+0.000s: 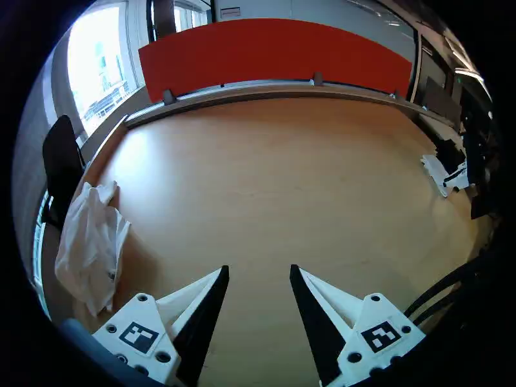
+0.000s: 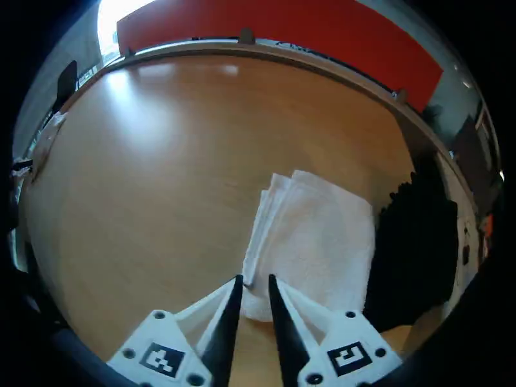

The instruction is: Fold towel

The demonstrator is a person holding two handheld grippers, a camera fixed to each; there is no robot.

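Note:
In the right gripper view a white towel [image 2: 313, 242] lies folded into a thick rectangle on the wooden table [image 2: 148, 168]. My right gripper [image 2: 253, 279] is closed narrowly on the towel's near left corner, and the cloth fills the slim gap between its black fingers. In the left gripper view my left gripper [image 1: 258, 272] is open over bare wood, with nothing between its fingers. A crumpled white cloth [image 1: 90, 242] sits at the table's left edge, well away from the left gripper.
A red divider panel [image 1: 271, 55] runs along the table's far edge. A black chair back [image 1: 61, 164] stands past the left edge. Black and white items [image 1: 451, 171] lie at the far right. A black mass [image 2: 416, 255] borders the folded towel's right side.

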